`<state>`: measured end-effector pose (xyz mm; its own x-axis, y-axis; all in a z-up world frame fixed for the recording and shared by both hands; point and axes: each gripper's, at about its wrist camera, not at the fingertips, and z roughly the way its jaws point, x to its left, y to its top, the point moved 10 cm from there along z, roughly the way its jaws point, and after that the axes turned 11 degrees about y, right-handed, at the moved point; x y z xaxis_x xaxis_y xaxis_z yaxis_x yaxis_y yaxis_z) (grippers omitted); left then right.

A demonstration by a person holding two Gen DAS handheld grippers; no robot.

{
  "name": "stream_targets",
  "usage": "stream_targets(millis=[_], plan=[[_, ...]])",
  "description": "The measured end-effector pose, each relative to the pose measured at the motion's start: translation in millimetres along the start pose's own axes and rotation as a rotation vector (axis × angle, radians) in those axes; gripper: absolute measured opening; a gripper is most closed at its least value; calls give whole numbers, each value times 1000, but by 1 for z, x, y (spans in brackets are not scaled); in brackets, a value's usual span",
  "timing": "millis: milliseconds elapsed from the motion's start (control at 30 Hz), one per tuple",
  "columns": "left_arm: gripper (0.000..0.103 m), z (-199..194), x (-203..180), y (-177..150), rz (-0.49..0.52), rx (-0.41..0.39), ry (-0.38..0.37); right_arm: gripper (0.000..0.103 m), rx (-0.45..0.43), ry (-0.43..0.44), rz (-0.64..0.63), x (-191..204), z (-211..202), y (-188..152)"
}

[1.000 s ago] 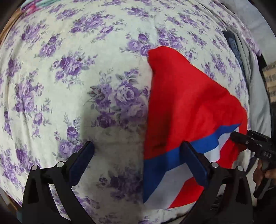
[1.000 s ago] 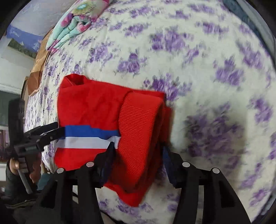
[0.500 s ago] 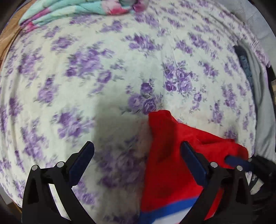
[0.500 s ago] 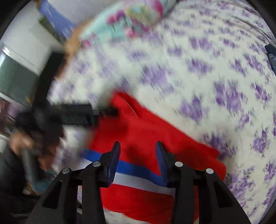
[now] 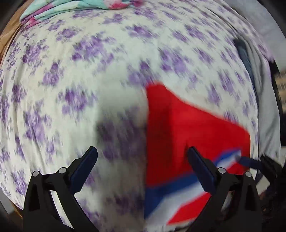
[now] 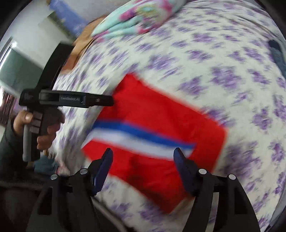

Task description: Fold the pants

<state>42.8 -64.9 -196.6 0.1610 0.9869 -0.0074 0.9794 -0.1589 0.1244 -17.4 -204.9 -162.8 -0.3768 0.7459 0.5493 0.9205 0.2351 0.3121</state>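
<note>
A floral bedspread (image 5: 75, 75) fills the view. The pants (image 6: 157, 128) are laid folded flat on it. The right gripper (image 6: 143, 169) at six o'clock has just been opened, nothing gripped. The left gripper (image 5: 143, 171) is also held wide apart, empty.

The right claw (image 6: 143, 167) is spreading wide again, having released the ribbed cuff. The red pants (image 6: 157, 121) are now lying folded flat on the bed (image 6: 223, 62), with both claws lifting clear.

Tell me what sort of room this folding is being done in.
Most likely a bedroom. The red pants lie on a bed under a purple-flowered sheet, a folded floral blanket sits at its far end, and wall and a window show beyond.
</note>
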Motion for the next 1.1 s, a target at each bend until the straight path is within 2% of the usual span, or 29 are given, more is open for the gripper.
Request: stream_targets(millis=[67, 133, 200, 333, 400, 467, 533, 567, 633, 700, 767, 833, 900, 933, 1033, 1067, 1100], plan=[[99, 7, -4, -21, 78, -14, 55, 71, 51, -76, -4, -11, 15, -19], [99, 15, -2, -37, 146, -53, 108, 70, 64, -85, -13, -22, 21, -29], [99, 15, 2, -43, 126, -53, 82, 70, 72, -88, -42, -20, 18, -32], [99, 9, 21, -46, 72, -11, 43, 71, 67, -56, 3, -18, 3, -27], [98, 3, 31, -46, 13, 20, -11, 76, 14, -33, 42, -21, -16, -25], [98, -7, 38, -43, -28, -17, -58, 82, -70, -11, 137, -34, -32, -19], [98, -14, 37, -39, -24, -37, -64, 82, -150, 21, 253, -54, -47, -18], [98, -15, 34, -38, -6, -40, -51, 82, -160, 31, 305, -63, -48, -20], [98, -11, 15, -31, 36, -33, -54, 82, -155, 18, 344, -73, -44, -22], [98, -4, -1, -29, 48, -2, -101, 82, -139, -5, 339, -80, -37, -25], [98, 6, -12, -29, 49, 37, -163, 82, -140, 51, 383, -84, -28, -29], [98, 12, -22, -32, 88, 51, -137, 82, -162, 133, 418, -84, -21, -29], [98, 14, -25, -32, 107, 52, -112, 83, -156, 162, 440, -88, -11, -31], [98, 16, -24, -31, 96, 60, -114, 83, -140, 173, 454, -90, -3, -33], [98, 15, -16, -31, 65, 59, -140, 87, -168, 194, 451, -89, 5, -27], [98, 14, -14, -30, 59, 57, -148, 86, -166, 186, 447, -86, 8, -23], [98, 14, -11, -31, 55, 56, -154, 78, -156, 162, 441, -82, 11, -19]])
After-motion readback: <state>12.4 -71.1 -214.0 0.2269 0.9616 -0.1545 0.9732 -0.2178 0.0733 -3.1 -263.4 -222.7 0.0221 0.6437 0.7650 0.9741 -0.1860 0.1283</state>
